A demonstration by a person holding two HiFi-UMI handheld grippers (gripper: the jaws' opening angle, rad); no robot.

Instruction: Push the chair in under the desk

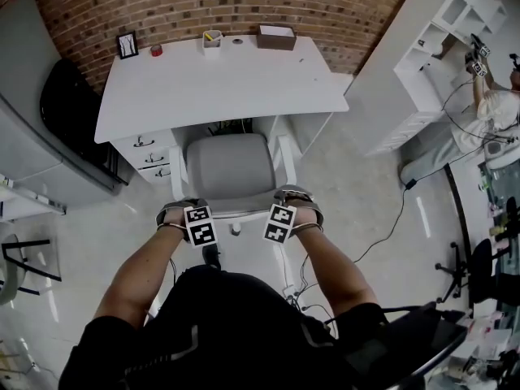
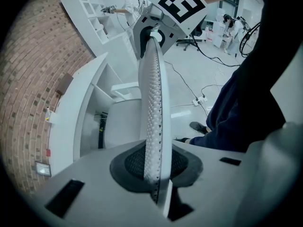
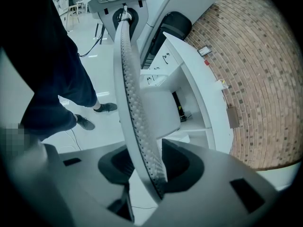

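Chair (image 1: 230, 171), grey seat and white frame, faces the white bench (image 1: 219, 88), which stands against the brick wall (image 1: 244, 2). The front of the seat sits at the bench's front edge, in the knee gap beside the drawers (image 1: 150, 157). Most of the seat and the backrest (image 2: 152, 103) are out over the floor.

Left tool (image 1: 177, 216): clenched on the top rim of the backrest, a pad tight on each face of the perforated panel.

Right tool (image 1: 296, 211): further along the same rim. Its jaws stand wider, and the rim runs slantwise between them, loosely enclosed rather than squeezed.

Both tools point steeply down, the person standing right behind the chair.

Each tool's cube (image 1: 201, 225) carries black-and-white square markers, patterns only.

Along the back of the bench are a small framed picture (image 1: 127, 45), a red roll (image 1: 156, 50), a cup (image 1: 212, 41) and a brown box (image 1: 276, 36). Any print on them is too small to read.

A second person (image 1: 497, 104) is at the white shelf unit (image 1: 455, 10), far right.
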